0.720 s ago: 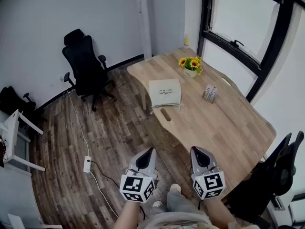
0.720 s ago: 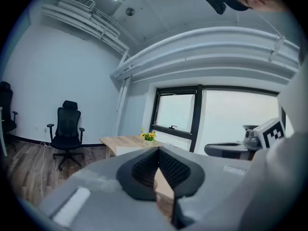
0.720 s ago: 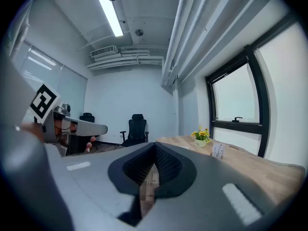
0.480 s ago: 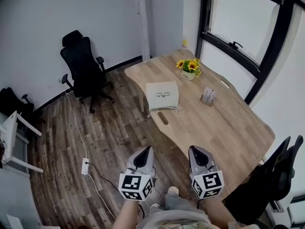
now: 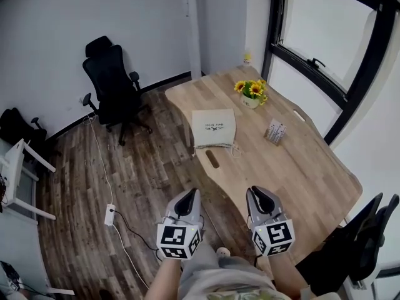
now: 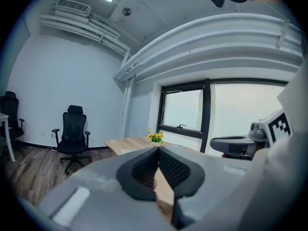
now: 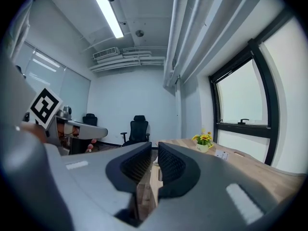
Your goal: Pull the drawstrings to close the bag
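Head view: left hand-held gripper (image 5: 193,194) and right hand-held gripper (image 5: 254,191) held side by side just off the near end of the counter (image 5: 300,167). Both low over the plank floor (image 5: 144,174) on forearms drawn in close to the body. Marker cubes turned to the camera, noses aimed at the counter and tipped only a little down. Bag (image 5: 214,127) pale, square, with small dark print, lying flat on the counter by its left edge, well apart from both hand-held grippers. Drawstrings (image 5: 232,147) slack on the counter, trailing toward its near end, touched by neither hand-held gripper. Sunflower pot (image 5: 252,92) at the counter's far end; small card holder (image 5: 275,133) toward the counter's window side. Black office chair (image 5: 112,86) off the counter's left side, against the wall. Left gripper view: ribbed pads brought fully together at the tips, with nothing between them. Pointed nearly level at the counter, sunflowers just above the jaw tips, the other hand-held gripper at the right edge. Right gripper view: jaws parted by only a narrow slit, nothing caught in it and the pads pressing on nothing. Counter's edge showing through the slit, its top running off to the right with the sunflower pot on it. Bag too small here to make out clearly.
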`<state>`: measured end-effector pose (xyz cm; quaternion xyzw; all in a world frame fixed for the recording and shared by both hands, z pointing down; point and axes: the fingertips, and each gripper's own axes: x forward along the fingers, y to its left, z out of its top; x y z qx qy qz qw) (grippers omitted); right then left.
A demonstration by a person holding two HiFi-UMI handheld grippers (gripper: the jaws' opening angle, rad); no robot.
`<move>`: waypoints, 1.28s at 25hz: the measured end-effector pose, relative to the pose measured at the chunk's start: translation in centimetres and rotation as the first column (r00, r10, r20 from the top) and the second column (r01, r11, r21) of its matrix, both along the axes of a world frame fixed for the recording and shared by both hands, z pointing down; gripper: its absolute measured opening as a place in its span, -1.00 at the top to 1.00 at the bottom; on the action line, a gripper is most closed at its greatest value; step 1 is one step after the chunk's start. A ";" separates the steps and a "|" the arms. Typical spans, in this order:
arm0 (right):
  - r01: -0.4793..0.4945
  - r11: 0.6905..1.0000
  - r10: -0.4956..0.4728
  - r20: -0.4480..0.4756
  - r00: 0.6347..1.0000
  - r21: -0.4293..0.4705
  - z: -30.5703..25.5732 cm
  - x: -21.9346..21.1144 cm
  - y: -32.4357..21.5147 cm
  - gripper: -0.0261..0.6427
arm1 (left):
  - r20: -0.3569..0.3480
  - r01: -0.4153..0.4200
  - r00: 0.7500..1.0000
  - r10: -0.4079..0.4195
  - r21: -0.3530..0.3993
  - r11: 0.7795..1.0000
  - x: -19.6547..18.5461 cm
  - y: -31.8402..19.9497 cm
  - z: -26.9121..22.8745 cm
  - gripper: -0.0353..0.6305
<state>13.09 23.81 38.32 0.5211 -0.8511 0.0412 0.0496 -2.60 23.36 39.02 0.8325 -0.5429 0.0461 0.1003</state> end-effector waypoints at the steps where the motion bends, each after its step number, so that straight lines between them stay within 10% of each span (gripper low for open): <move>1: 0.004 1.000 -0.004 0.001 1.000 -0.002 0.0 0.0 -0.3 0.76 | 0.002 -0.004 1.000 0.004 -0.004 1.000 0.1 -0.2 0.1 0.87; 10: 0.010 0.999 -0.011 -0.012 1.000 -0.031 1.3 0.1 -4.7 0.35 | 0.031 -0.012 0.999 0.012 -0.007 1.000 0.3 -4.4 1.1 0.20; 32: -0.013 0.983 -0.003 -0.083 0.997 -0.184 6.2 -2.6 -17.8 0.28 | 0.106 0.028 0.994 -0.012 -0.152 0.988 -5.0 -18.1 6.5 0.18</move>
